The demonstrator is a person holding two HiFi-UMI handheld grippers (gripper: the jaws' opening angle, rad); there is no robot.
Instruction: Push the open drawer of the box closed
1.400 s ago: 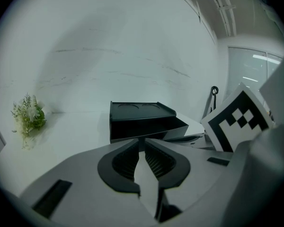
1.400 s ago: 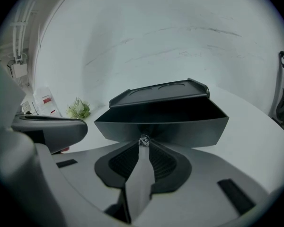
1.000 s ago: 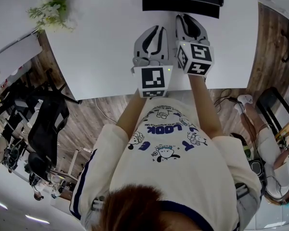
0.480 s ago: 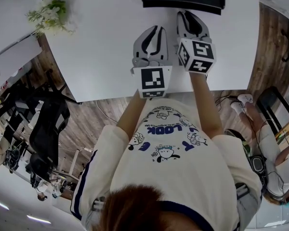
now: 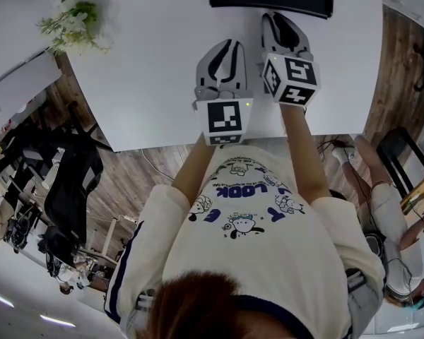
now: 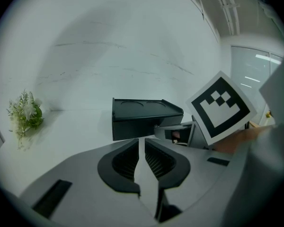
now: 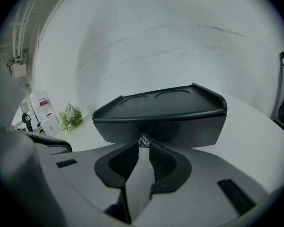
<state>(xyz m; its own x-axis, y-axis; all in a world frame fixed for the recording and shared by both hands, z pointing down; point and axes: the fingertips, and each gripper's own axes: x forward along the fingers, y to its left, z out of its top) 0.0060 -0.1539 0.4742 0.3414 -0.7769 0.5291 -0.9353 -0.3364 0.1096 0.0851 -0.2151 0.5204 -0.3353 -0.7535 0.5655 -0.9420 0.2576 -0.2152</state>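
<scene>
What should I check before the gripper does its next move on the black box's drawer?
1. Right gripper lined up with the drawer knob: ok, the knob sits right at its tips.
2. Right jaws together for pushing: ok.
3. Drawer fully shut in the black box: cannot tell; the front looks nearly flush.
4. Left gripper out of the way: ok, back from the box, jaws together, empty.
5. Plant away from the box: ok, far off at the table's corner.

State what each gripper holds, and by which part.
Left gripper: nothing. Right gripper: tips at the drawer knob of the black box; whether it grips cannot be told.
</scene>
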